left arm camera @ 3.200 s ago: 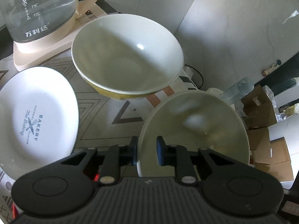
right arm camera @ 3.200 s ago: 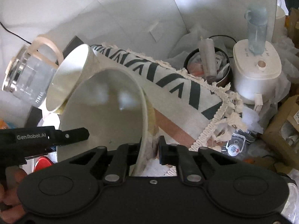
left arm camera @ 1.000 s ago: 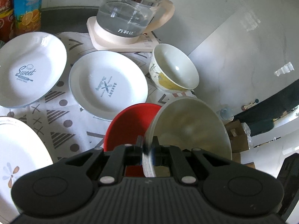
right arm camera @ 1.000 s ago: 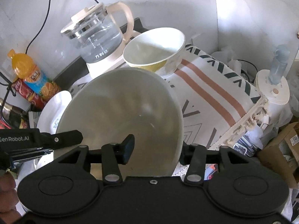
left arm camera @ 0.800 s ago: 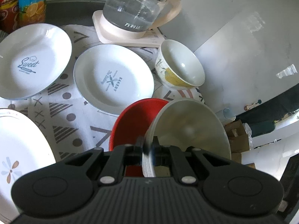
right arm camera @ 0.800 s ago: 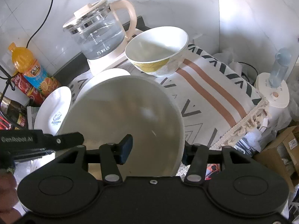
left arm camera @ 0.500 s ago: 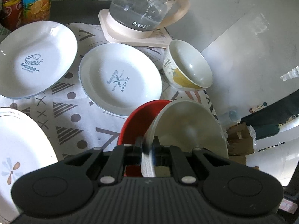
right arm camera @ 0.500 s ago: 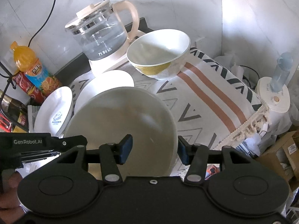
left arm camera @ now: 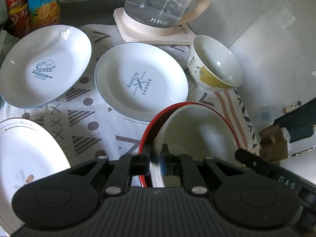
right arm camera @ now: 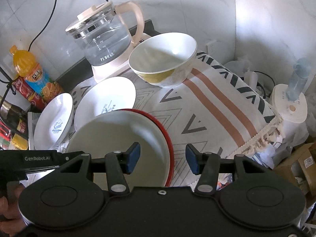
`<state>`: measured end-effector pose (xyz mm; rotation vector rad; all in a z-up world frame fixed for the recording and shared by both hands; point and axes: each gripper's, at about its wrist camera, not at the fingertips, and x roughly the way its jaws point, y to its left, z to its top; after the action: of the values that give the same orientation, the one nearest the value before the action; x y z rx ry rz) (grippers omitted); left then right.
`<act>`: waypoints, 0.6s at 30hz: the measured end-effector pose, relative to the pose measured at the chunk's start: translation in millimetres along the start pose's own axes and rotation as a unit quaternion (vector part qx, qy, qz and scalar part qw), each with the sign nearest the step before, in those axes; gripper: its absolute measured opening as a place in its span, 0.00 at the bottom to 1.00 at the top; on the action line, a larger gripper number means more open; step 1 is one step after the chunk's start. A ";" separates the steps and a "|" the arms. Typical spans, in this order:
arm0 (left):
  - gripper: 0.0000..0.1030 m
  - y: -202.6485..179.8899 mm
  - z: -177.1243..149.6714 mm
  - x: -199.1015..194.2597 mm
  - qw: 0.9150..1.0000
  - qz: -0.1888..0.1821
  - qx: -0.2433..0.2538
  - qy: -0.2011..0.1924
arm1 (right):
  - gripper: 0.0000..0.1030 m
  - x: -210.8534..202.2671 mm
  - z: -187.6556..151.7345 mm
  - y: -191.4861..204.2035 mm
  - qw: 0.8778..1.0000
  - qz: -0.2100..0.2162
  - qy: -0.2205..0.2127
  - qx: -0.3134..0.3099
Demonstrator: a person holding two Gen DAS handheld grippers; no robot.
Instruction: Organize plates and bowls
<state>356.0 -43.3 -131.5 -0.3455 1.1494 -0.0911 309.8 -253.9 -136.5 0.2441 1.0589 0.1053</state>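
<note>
The left hand-held gripper [left arm camera: 155, 162] pinches the near rim of the round white bowl [left arm camera: 199, 136], which sits inside the red bowl [left arm camera: 150, 127] right under it, while the right hand-held gripper [right arm camera: 163, 159] stands open around both bowls' right rims, touching nothing.

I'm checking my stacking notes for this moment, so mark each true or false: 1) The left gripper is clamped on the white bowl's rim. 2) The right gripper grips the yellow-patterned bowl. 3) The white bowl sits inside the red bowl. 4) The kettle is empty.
1) True: the left gripper is shut on the rim of the white bowl.
2) False: the right gripper is open and holds nothing; the yellow-patterned bowl stands apart by the kettle.
3) True: it nests in the red bowl.
4) False: water shows in it.
</note>
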 end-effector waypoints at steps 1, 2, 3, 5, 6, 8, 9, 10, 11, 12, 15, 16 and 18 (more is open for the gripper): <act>0.09 -1.6 0.7 0.3 1.000 0.004 0.002 0.003 | 0.50 0.7 2.0 -1.1 1.000 0.002 0.000 -0.001; 0.09 -3.7 1.6 0.6 1.000 0.010 0.007 0.007 | 0.50 1.2 4.0 -2.2 1.000 0.006 -0.002 -0.001; 0.09 -5.0 2.2 0.3 1.000 0.014 0.008 0.009 | 0.50 1.8 6.1 -3.6 1.000 0.009 -0.003 -0.001; 0.09 -6.9 3.8 -3.0 1.000 0.021 0.007 0.006 | 0.50 2.1 10.9 -7.9 1.000 0.015 -0.007 0.000; 0.10 -8.5 4.9 -4.9 1.000 0.024 0.008 0.005 | 0.50 2.2 14.1 -11.1 1.000 0.018 -0.008 0.002; 0.17 -12.7 6.7 -9.9 0.999 0.032 0.016 -0.004 | 0.50 2.7 20.2 -16.4 1.000 0.025 -0.010 0.004; 0.20 -15.3 8.0 -13.4 0.999 0.040 0.020 -0.013 | 0.50 3.2 23.7 -19.6 1.000 0.029 -0.011 0.005; 0.25 -16.8 9.2 -16.0 0.998 0.047 0.022 -0.021 | 0.50 3.9 26.7 -22.3 0.999 0.032 -0.013 0.005; 0.27 -18.0 10.5 -17.6 0.998 0.049 0.022 -0.028 | 0.50 5.1 29.9 -25.1 0.999 0.035 -0.014 0.005; 0.27 -18.3 12.1 -19.0 0.998 0.049 0.021 -0.032 | 0.50 6.9 33.0 -27.6 0.999 0.036 -0.015 0.005; 0.31 -18.1 16.4 -19.7 0.998 0.055 0.010 -0.039 | 0.50 14.1 43.0 -35.3 0.999 0.042 -0.015 0.009; 0.33 -18.0 17.7 -19.7 0.997 0.059 0.006 -0.042 | 0.50 16.2 45.9 -37.3 0.999 0.044 -0.016 0.009; 0.38 -18.1 20.0 -20.1 0.997 0.064 -0.001 -0.052 | 0.50 19.5 50.3 -39.9 0.999 0.047 -0.019 0.007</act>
<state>367.7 -51.0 -100.9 -0.2745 1.0664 0.0393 362.0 -296.0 -139.6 0.3072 1.0113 0.1788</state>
